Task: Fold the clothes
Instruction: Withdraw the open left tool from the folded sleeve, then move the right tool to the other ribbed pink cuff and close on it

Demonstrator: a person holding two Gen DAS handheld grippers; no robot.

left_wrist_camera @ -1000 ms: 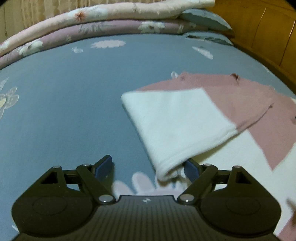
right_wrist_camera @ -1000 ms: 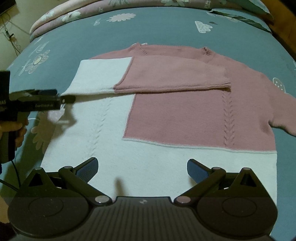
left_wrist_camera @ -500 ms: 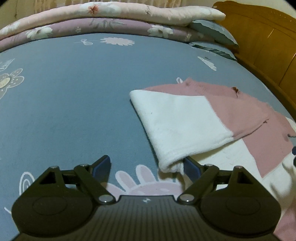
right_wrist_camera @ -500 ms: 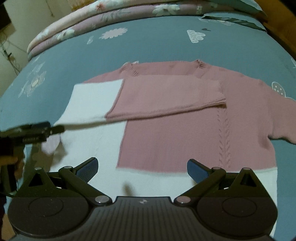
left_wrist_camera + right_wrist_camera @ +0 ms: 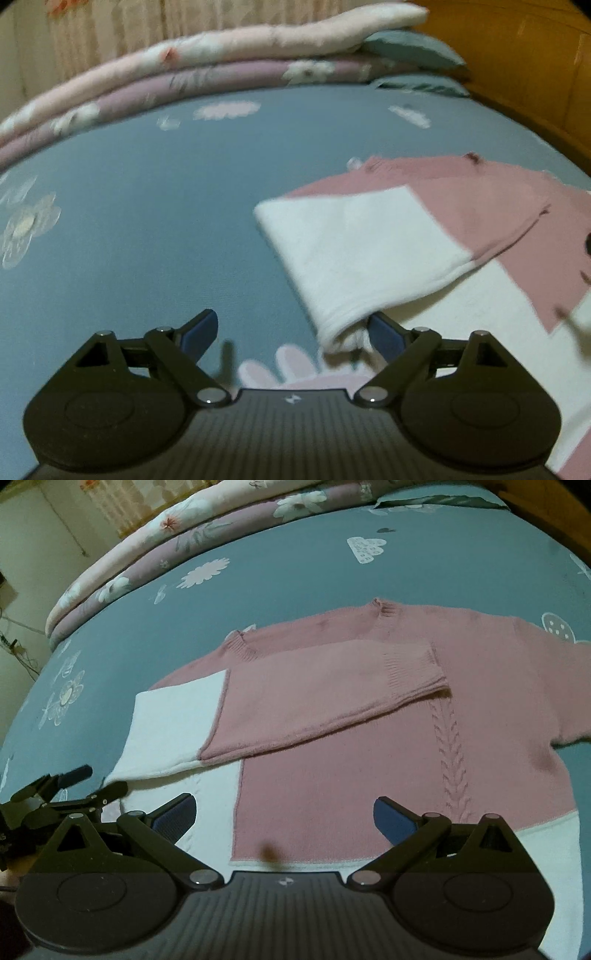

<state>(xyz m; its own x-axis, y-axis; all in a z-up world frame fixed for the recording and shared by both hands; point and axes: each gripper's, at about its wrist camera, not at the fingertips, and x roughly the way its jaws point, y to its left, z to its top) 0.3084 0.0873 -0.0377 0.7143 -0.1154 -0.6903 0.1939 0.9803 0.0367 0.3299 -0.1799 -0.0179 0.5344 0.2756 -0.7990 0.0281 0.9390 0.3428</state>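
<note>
A pink and white knit sweater (image 5: 369, 775) lies flat on the blue bed sheet (image 5: 295, 572). Its left sleeve (image 5: 325, 694) is folded across the chest, white upper part (image 5: 166, 731) to the left, ribbed cuff (image 5: 413, 672) to the right. The other sleeve (image 5: 576, 716) sticks out at the right edge. My right gripper (image 5: 284, 814) hangs open above the hem. My left gripper (image 5: 291, 332) is open beside the sleeve fold's white corner (image 5: 340, 332), which touches its right finger (image 5: 386, 332). In the right wrist view the left gripper (image 5: 98, 781) shows at the sweater's left edge.
Folded floral quilts (image 5: 221, 62) and pillows (image 5: 410, 51) are stacked along the bed's far side. A wooden headboard (image 5: 535, 55) runs along the right. Bare sheet (image 5: 129, 221) stretches left of the sweater. Cables (image 5: 14, 642) hang by the wall past the bed's left edge.
My right gripper has moved forward and lower over the sweater, which now looks larger. My left gripper has stayed open at the sleeve's white corner, with only its view swaying.
</note>
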